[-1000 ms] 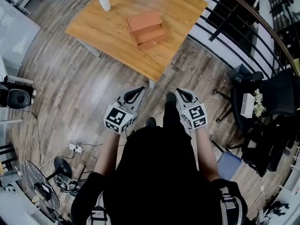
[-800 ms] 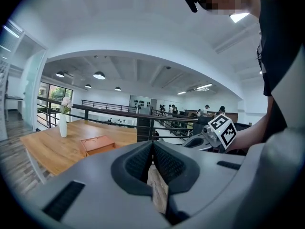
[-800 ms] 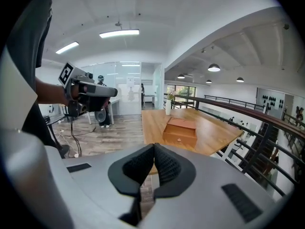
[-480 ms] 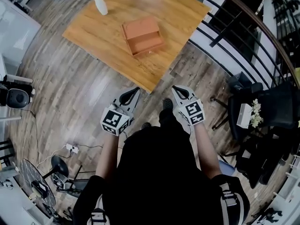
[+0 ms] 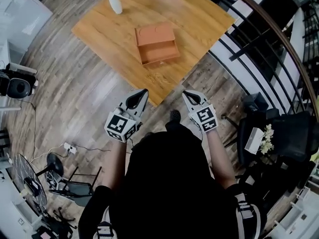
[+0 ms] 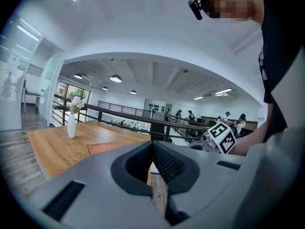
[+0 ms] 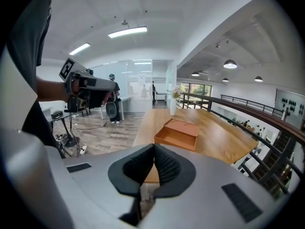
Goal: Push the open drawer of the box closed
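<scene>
Left gripper (image 5: 143, 91) and right gripper (image 5: 186, 93) are hovering, jaws pressed together and empty, by the near edge of the table (image 5: 204, 19). The box (image 5: 154, 35) is sitting farther off, its drawer (image 5: 160, 53) open toward them.

My feeds are bright and evenly lit. In the head view a pale sheen lies on the floor (image 5: 94, 83) left of the table (image 5: 199, 14), and the far tabletop shines softly. A strip light (image 7: 127, 31) glares white overhead in the right gripper view, and round lamps (image 6: 115, 78) glow in the left one. Shadows are faint. All views bend hard at the edges, with black corners on both gripper views. The body of the left gripper (image 6: 152, 146) looks soft, while the far room stays sharper.
</scene>
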`<move>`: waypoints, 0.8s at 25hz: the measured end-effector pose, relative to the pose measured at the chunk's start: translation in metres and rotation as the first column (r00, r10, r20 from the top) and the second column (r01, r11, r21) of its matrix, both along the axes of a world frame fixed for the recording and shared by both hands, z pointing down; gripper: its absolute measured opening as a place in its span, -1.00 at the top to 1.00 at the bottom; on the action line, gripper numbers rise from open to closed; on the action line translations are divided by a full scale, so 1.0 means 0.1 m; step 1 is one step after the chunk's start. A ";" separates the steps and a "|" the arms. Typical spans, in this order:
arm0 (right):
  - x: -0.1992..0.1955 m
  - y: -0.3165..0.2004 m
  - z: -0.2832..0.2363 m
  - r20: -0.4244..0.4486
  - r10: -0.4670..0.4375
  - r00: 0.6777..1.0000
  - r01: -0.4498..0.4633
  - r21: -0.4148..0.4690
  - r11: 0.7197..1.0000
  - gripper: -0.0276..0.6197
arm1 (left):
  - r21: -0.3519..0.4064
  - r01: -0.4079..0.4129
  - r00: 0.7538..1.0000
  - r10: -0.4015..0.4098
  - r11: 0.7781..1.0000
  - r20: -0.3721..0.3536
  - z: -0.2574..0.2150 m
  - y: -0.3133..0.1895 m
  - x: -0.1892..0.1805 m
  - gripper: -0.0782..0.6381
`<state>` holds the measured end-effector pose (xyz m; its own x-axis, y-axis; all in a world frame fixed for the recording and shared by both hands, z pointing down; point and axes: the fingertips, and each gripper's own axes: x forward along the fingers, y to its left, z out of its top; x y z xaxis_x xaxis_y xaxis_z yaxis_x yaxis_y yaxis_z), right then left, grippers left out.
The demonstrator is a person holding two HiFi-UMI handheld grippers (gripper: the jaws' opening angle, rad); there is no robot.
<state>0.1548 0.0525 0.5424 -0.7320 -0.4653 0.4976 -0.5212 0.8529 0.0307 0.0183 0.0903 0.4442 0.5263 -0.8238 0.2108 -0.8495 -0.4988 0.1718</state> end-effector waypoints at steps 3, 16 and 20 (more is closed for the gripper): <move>-0.02 -0.25 -0.04 -0.005 -0.044 0.999 0.044 0.001 0.999 0.87 | -0.008 0.050 0.999 -0.050 0.999 0.003 0.02 -0.14 -0.02 0.72; -0.05 -0.99 0.07 -0.014 -0.262 0.965 0.261 -0.015 0.965 0.87 | -0.021 0.251 0.968 -0.252 0.968 -0.004 0.05 -0.72 0.08 0.72; -0.04 -1.19 0.15 -0.011 -0.286 0.958 0.286 -0.029 0.958 0.87 | -0.028 0.279 0.960 -0.279 0.960 -0.003 0.10 -0.87 0.11 0.72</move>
<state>0.1507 -0.0664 0.5572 -0.8252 -0.2234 0.5188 -0.2548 0.9669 0.0111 0.0289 0.0035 0.4543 0.2781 -0.9320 0.2324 -0.9530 -0.2374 0.1880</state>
